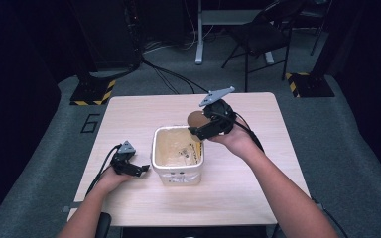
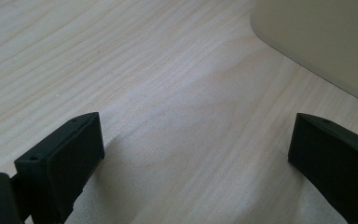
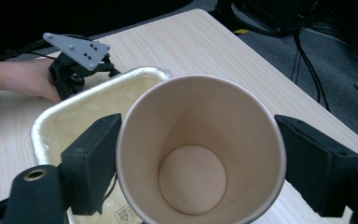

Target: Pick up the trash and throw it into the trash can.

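The right gripper (image 1: 202, 130) sits just right of centre in the high view, its jaws about half closed and pressed on either side of a brown paper cup (image 1: 196, 119). In the right gripper view the cup (image 3: 200, 149) takes up the middle of the frame, mouth toward the camera, with a black pad (image 3: 95, 163) against its wall at each side; it looks empty down to its pale base. The cup's long axis runs along the jaws, tipped over toward the cream square tub (image 1: 177, 155), so its mouth hangs over the tub's upper right corner. The tub (image 3: 56, 116) lies directly below and to the left of the cup in the right gripper view, its rim just under the left pad; whether cup and rim touch I cannot tell.

The left gripper (image 1: 135, 169) rests at lower left in the high view, jaws wide apart and holding nothing, just beside the tub's left wall (image 2: 321, 42). It is the farther one from the cup, so any next move with the cup belongs to the right hand (image 1: 238, 141).

Bare wooden table (image 1: 258, 163) lies right of the tub and above it toward the far edge, giving room to set the cup down upright. The tub's rim is the one edge to clear when swinging away.
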